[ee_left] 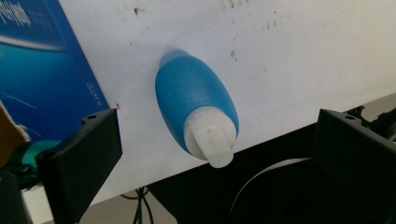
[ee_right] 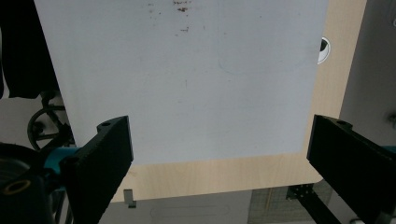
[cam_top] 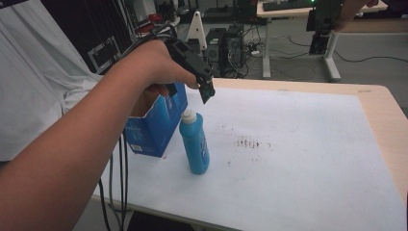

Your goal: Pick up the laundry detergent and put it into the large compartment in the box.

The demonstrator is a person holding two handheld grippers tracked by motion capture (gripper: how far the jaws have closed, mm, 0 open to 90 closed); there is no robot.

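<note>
A blue bottle [cam_top: 195,144] with a white cap stands upright on the white mat [cam_top: 298,159], left of centre. My left gripper [cam_top: 208,91] hangs just above and behind its cap, pointing down, held by a hand whose forearm crosses the left of the high view. In the left gripper view the bottle [ee_left: 194,100] shows from above between the jaws, and the left gripper [ee_left: 219,122] is open and holds nothing. My right gripper [cam_top: 320,45] is held high at the far right by a hand. In its own view the right gripper [ee_right: 220,125] is open over bare mat [ee_right: 187,79].
An open blue carton [cam_top: 156,126] stands just left of the bottle, close to the left gripper's hand, and shows again as the carton [ee_left: 42,70]. Reddish-brown stains [cam_top: 248,143] mark the mat's middle. The wooden table [cam_top: 382,110] borders the mat. Desks and computers stand behind.
</note>
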